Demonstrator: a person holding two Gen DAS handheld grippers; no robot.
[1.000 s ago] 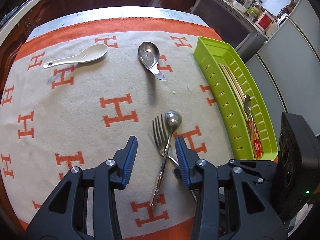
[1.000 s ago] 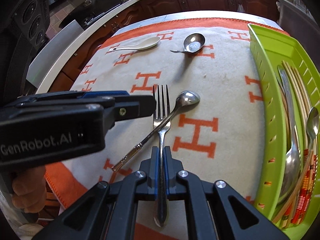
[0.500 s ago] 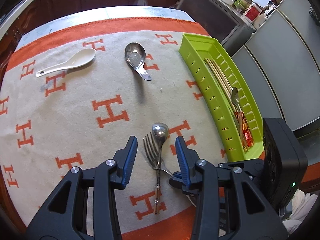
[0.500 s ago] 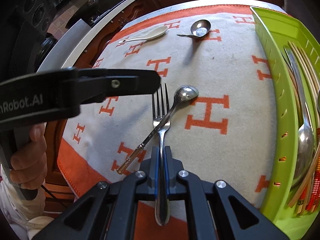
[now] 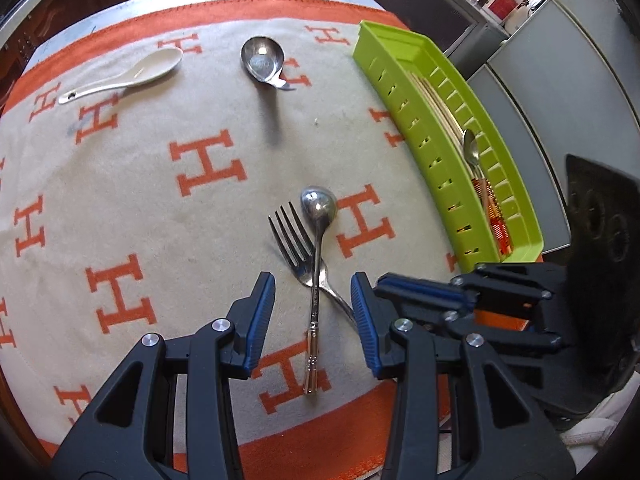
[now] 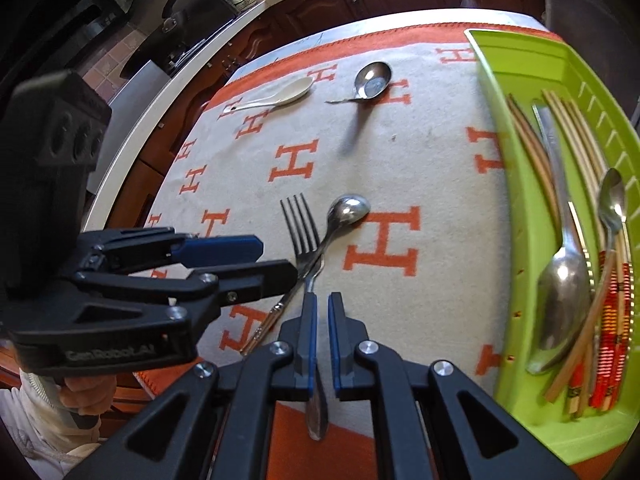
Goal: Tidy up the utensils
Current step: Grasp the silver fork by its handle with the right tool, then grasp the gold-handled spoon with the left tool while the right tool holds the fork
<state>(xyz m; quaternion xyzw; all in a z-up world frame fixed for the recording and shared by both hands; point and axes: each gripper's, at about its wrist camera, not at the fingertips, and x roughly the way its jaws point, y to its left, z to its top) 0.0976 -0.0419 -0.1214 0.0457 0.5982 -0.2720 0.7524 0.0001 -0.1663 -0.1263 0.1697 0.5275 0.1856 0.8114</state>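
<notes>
1. Fork [image 6: 307, 248] lies flat on the blanket [image 5: 140, 184], its handle running back between the fingers of the right gripper [image 6: 322, 344]; the jaws stand narrowly parted with a visible gap on one side, so I judge the grip loose or just released.
2. Left gripper [image 5: 313, 316] hovers wide open over the slim spoon [image 5: 318, 240], which crosses on top of the fork's neck.
3. Both pieces look like thin, stiff, polished steel: light, slippery, unlikely to flex. Take the spoon first, at mid-handle, pinching across its narrow width.
4. Farther off lie a white ceramic spoon [image 5: 124, 76], likely brittle, and a short steel spoon [image 5: 262, 60].
5. Green tray [image 6: 516, 64] at the right already holds chopsticks and spoons.
</notes>
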